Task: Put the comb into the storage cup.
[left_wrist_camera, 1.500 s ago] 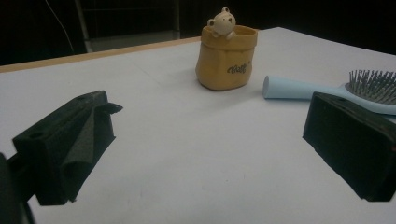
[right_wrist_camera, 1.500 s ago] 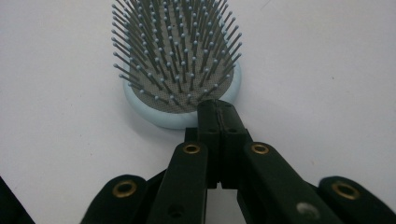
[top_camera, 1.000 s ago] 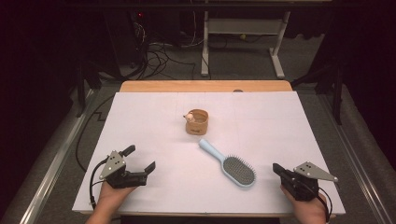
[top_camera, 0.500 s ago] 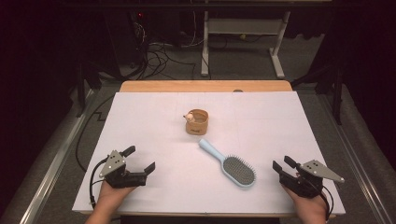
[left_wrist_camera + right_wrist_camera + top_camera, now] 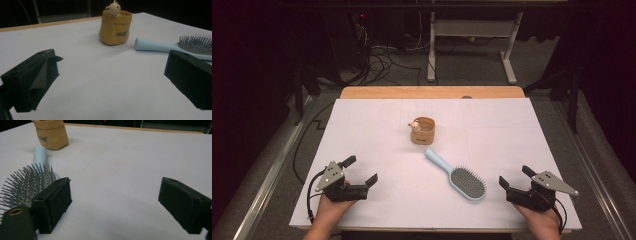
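Landmark: light-blue hairbrush (image 5: pixel 455 175) lay bristles-up on white table cover (image 5: pixel 377 125), near centre, a bit toward the person's edge; handle pointed away toward the pot, head toward the person.
Left gripper (image 5: pixel 360 173): rested on the cover well to the left of the brush, held in the person's left hand (image 5: pixel 329 210); jaws wide apart, nothing betw. them, aimed toward the brush side.
Left gripper view: brush handle end (image 5: pixel 157 46) showed just past the right-hand jaw, pot beyond it; bare cover betw. the jaws.
Right gripper (image 5: pixel 515 179): sat just right of the brush head, close but not touching, held in the right hand (image 5: pixel 543 225); jaws had just been opening & stood wide, nothing betw. them.
Right gripper view: brush bristles (image 5: pixel 27 182) showed beside & behind its left-hand jaw, outside the gap.
Pot: small tan bag-shaped pot (image 5: pixel 422 131) w/ a tiny bear figure (image 5: pixel 415 125) on its rim stood upright just beyond the brush handle tip, apart from it.
Cables: black cable (image 5: pixel 312 190) trailed from the left gripper, far left of the brush.
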Available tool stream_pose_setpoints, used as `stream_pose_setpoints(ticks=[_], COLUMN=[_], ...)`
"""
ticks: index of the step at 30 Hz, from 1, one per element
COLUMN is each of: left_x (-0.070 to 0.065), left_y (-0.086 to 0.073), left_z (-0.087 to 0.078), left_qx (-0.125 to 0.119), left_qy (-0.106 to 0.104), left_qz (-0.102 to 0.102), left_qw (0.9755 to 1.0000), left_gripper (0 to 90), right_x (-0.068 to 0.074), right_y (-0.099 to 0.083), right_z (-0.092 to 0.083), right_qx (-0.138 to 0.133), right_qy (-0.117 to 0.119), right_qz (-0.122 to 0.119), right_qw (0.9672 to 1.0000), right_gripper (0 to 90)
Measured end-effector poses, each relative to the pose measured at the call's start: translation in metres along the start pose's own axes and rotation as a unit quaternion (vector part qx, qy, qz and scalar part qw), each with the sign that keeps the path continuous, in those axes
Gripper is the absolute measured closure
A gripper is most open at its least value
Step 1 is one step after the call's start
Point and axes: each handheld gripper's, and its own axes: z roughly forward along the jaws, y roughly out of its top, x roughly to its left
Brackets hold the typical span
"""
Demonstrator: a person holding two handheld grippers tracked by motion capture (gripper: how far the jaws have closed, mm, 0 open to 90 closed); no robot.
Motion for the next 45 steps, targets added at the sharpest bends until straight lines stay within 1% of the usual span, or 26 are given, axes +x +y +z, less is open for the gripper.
stream_pose_setpoints(ticks=[1,3,9,11,12,13,14,16,18,21,22,23,25,27,28,31,32,33,36,37,39,41,42,43,44,45], left_x=[0.000,0.000,0.000,0.000,0.000,0.000,0.000,0.000,0.000,0.000,0.000,0.000,0.000,0.000,0.000,0.000,0.000,0.001,0.001,0.001,0.001,0.001,0.001,0.001,0.002,0.002], left_y=[0.000,0.000,-0.001,-0.001,-0.001,-0.001,-0.001,-0.001,-0.001,-0.001,-0.001,-0.001,-0.001,-0.001,-0.001,0.000,0.000,-0.001,-0.001,-0.001,-0.001,-0.001,-0.001,-0.001,-0.001,-0.001], left_z=[0.000,0.000,0.000,0.001,0.000,0.000,0.000,-0.001,-0.001,-0.001,-0.001,-0.001,0.000,0.000,0.000,0.000,0.000,0.001,0.001,0.001,0.001,0.001,0.001,0.001,0.001,0.001], left_qx=[0.000,0.001,0.005,0.005,0.006,0.006,0.007,0.008,0.008,0.009,0.009,0.007,0.007,0.009,0.008,0.005,0.006,0.004,0.006,0.007,0.006,0.006,0.005,0.005,0.006,0.006], left_qy=[0.000,0.000,0.000,-0.001,-0.001,-0.001,-0.004,-0.005,-0.006,-0.008,-0.009,-0.010,-0.010,-0.010,-0.009,-0.008,-0.008,-0.006,-0.005,-0.005,-0.004,-0.004,-0.003,-0.003,-0.003,-0.003], left_qz=[0.000,0.000,0.001,-0.003,-0.002,-0.002,-0.001,-0.001,0.000,-0.002,-0.002,-0.005,-0.005,-0.005,-0.005,-0.003,-0.003,-0.002,-0.001,0.000,-0.001,0.000,-0.001,-0.001,0.000,0.000], left_qw=[1.0000,1.0000,1.0000,1.0000,1.0000,1.0000,1.0000,1.0000,1.0000,0.9999,0.9999,0.9999,0.9999,0.9999,0.9999,0.9999,0.9999,1.0000,1.0000,1.0000,1.0000,1.0000,1.0000,1.0000,1.0000,1.0000], left_gripper=[0.3,0.3,0.3,0.3,0.3,0.3,0.3,0.2,0.2,0.2,0.2,0.2,0.2,0.2,0.2,0.4,0.4,0.4,0.4,0.4,0.4,0.4,0.4,0.3,0.3,0.3], right_x=[0.000,0.001,0.003,0.003,0.003,0.003,0.003,0.004,0.003,0.000,0.000,-0.001,-0.001,0.000,0.000,0.000,0.000,0.000,-0.001,0.000,0.000,0.000,-0.001,-0.001,0.000,0.000], right_y=[0.000,0.000,0.002,0.004,0.006,0.006,0.008,0.010,0.010,0.010,0.010,0.010,0.010,0.011,0.011,0.011,0.011,0.012,0.014,0.015,0.016,0.016,0.017,0.017,0.017,0.017], right_z=[0.000,0.001,0.002,0.004,0.006,0.006,0.009,0.012,0.014,0.022,0.022,0.025,0.025,0.028,0.028,0.029,0.029,0.030,0.030,0.030,0.030,0.031,0.031,0.031,0.031,0.032], right_qx=[0.000,-0.001,0.004,0.017,0.035,0.035,0.053,0.070,0.078,0.116,0.116,0.132,0.136,0.157,0.157,0.179,0.179,0.187,0.195,0.205,0.209,0.220,0.228,0.228,0.236,0.237], right_qy=[0.000,0.003,0.000,-0.003,-0.008,-0.008,-0.006,-0.009,-0.012,-0.012,-0.012,-0.011,-0.009,-0.006,-0.006,0.003,0.003,0.007,0.011,0.014,0.017,0.024,0.031,0.031,0.035,0.036], right_qz=[0.000,0.003,-0.004,-0.007,-0.008,-0.008,-0.005,-0.014,-0.018,-0.023,-0.023,-0.031,-0.031,-0.038,-0.038,-0.040,-0.040,-0.043,-0.046,-0.051,-0.051,-0.053,-0.058,-0.058,-0.061,-0.064], right_qw=[1.0000,1.0000,1.0000,0.9998,0.9993,0.9993,0.9986,0.9974,0.9967,0.9930,0.9930,0.9907,0.9901,0.9869,0.9869,0.9829,0.9829,0.9814,0.9798,0.9774,0.9765,0.9737,0.9713,0.9713,0.9691,0.9687], right_gripper=[6.2,0.2,0.0,0.0,0.0,0.0,0.0,0.1,0.0,0.0,0.0,0.1,0.1,0.1,0.1,0.1,0.1,0.1,0.1,0.1,0.1,0.1,0.1,0.1,0.1,0.1])
